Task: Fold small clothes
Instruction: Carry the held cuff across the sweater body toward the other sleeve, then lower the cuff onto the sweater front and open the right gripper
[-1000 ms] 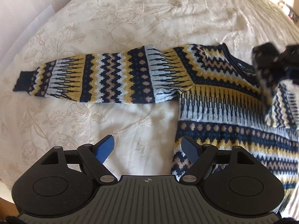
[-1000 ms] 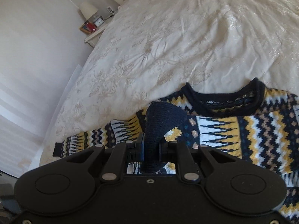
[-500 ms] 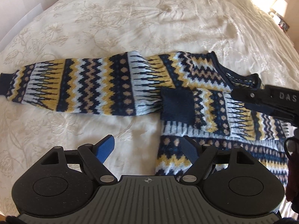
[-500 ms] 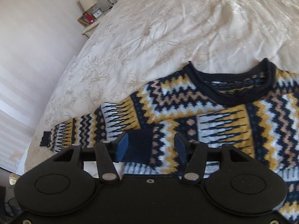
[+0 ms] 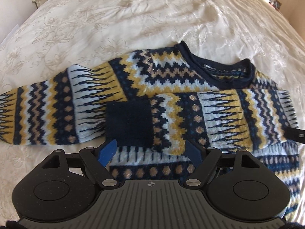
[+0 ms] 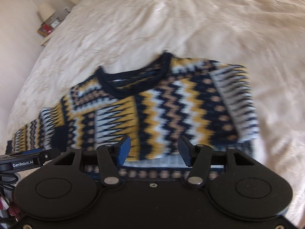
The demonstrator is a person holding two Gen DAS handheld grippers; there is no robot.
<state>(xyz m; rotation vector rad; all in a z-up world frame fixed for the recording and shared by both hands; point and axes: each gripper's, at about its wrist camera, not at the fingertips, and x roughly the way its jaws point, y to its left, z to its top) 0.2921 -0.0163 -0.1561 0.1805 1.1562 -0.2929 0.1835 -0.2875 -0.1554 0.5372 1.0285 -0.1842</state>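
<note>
Since a second ago the right gripper has let go of the navy cuff it was carrying, and that sleeve now lies folded across the chest of the patterned sweater. Its blue-padded fingers stand wide apart with nothing between them, hanging over the sweater's lower body; this view is blurred, so fine detail is lost. The left gripper has shifted from beside the sweater to over it, and it too is spread wide and empty, its fingers just below the cuff's near edge. Spread flat on the cream embroidered bedspread, the sweater has its navy neckline towards the far side. Its other sleeve reaches straight out to the left across the bed. At the far left corner a bedside table carries a lamp and a small clock.
</note>
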